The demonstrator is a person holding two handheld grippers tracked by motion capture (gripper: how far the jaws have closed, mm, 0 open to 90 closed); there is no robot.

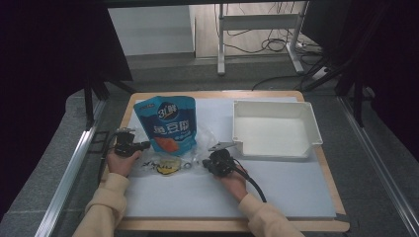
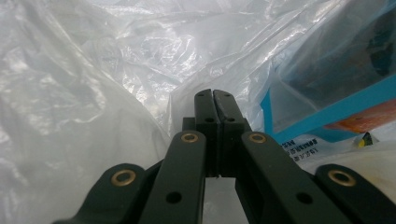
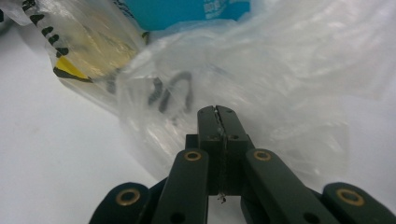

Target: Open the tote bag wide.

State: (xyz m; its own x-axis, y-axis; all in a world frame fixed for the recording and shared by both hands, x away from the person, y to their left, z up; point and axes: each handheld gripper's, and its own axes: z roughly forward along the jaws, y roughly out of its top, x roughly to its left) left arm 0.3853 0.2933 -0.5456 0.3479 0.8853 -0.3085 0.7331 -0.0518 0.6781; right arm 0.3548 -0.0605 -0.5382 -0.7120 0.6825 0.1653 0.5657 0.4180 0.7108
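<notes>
I look down on a wooden table (image 1: 323, 163) with a pale mat (image 1: 197, 192) on top. A clear plastic bag (image 1: 205, 138) lies a little left of the middle of the mat. A blue snack pouch (image 1: 170, 123) stands up in the bag, and its top points to about 12 o'clock. A small yellow packet (image 1: 167, 168) lies flat in the bag, just at 6 o'clock from the pouch.

My left gripper (image 1: 141, 146) sits at 9 o'clock from the pouch, right at the bag's edge. My left hand (image 1: 121, 162) holds it. In the left gripper view, my left gripper (image 2: 214, 95) has its jaws pressed tight together, with crinkly plastic all around them. I think they pinch the bag, because the plastic folds run to the tips. The blue pouch (image 2: 336, 93) shows through the plastic at 3 o'clock from there.

My right gripper (image 1: 206, 163) sits at about 4 o'clock from the pouch, at the bag's other edge. My right hand (image 1: 232, 181) holds it, and a black cable (image 1: 254, 185) runs back from it. In the right gripper view, my right gripper (image 3: 217, 112) is pressed together too, and it pinches a bit of the plastic. The yellow packet (image 3: 98, 51) is at 10 o'clock from there.

An empty white bin (image 1: 309, 118) sits at 3 o'clock from the bag, near my right gripper.
</notes>
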